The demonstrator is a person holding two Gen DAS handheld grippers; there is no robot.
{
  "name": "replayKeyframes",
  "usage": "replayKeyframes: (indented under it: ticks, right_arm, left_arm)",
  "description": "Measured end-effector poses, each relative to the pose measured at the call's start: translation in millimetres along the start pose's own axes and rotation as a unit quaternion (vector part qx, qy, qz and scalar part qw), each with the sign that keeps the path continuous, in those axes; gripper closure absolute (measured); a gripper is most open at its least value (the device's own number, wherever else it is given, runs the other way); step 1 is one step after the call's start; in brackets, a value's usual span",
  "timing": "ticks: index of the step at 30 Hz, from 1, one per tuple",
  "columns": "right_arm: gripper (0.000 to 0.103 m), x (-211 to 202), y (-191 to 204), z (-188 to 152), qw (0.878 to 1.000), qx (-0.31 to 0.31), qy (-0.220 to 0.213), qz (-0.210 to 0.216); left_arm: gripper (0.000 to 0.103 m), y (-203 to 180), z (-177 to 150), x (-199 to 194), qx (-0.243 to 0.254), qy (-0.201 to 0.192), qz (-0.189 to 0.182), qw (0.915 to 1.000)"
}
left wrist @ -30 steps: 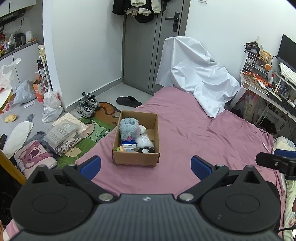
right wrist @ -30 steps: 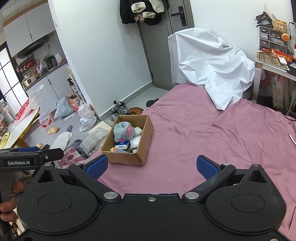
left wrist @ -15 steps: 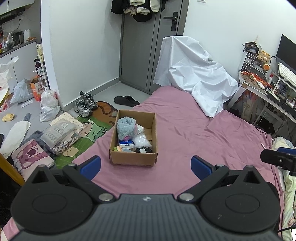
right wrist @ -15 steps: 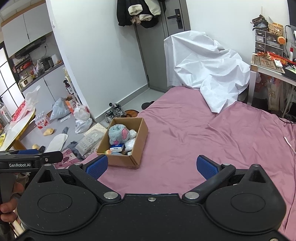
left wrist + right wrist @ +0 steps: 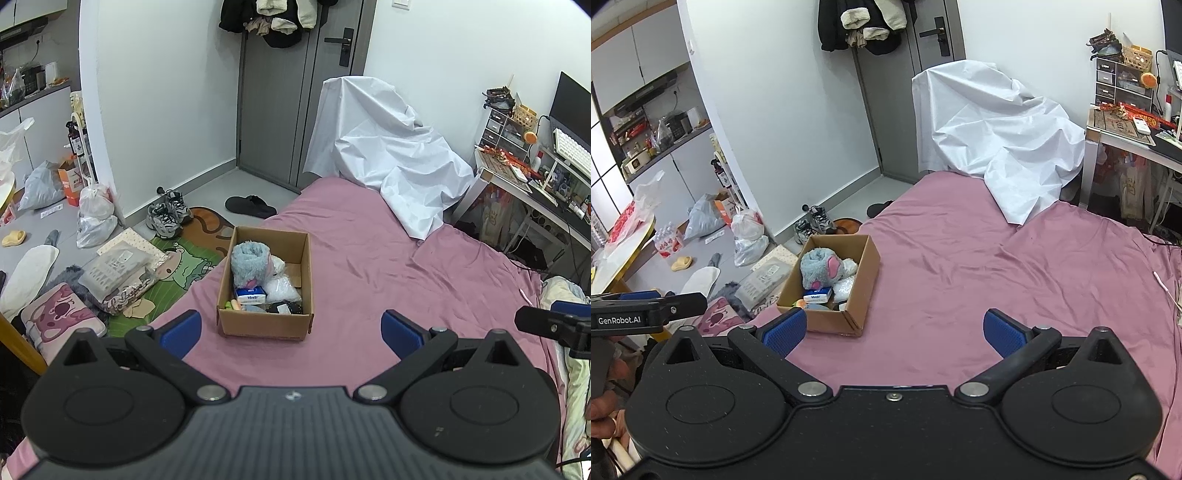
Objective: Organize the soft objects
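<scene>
A cardboard box [image 5: 265,326] [image 5: 864,291] stands on the pink bedsheet [image 5: 369,273] [image 5: 997,277] near the bed's left edge. Inside it lie a grey-blue plush toy [image 5: 249,262] [image 5: 818,267], a blue-and-white packet [image 5: 251,294] [image 5: 817,295], a clear bag [image 5: 282,291] and a dark item [image 5: 290,307]. My left gripper [image 5: 291,330] is open, held above the sheet just short of the box, nothing between its blue pads. My right gripper [image 5: 894,330] is open too, with the box ahead on its left. The left tool [image 5: 646,314] shows at the right wrist view's left edge.
A white sheet [image 5: 388,162] [image 5: 997,147] drapes over something at the bed's far end. A cluttered desk [image 5: 535,177] [image 5: 1126,129] stands to the right. Bags, sneakers [image 5: 166,218], a slipper [image 5: 251,206] and cushions litter the floor left of the bed. A grey door [image 5: 295,92] is behind.
Both grippers have drawn back and lifted slightly, so the box sits a little farther off and lower-left in each view. Both stay open and empty.
</scene>
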State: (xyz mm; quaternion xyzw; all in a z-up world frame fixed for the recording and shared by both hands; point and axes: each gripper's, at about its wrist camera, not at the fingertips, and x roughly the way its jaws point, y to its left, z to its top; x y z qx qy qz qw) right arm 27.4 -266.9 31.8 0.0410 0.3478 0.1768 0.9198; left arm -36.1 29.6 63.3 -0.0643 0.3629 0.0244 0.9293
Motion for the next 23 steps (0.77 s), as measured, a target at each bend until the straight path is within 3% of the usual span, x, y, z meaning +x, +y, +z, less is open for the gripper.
replayKeyframes:
  ticks: [23]
  right_arm:
    - [0.0, 36, -8, 6, 1.0, 0.023, 0.021, 0.002]
  left_arm:
    - [0.0, 5, 14, 31, 0.001, 0.01, 0.005, 0.9999]
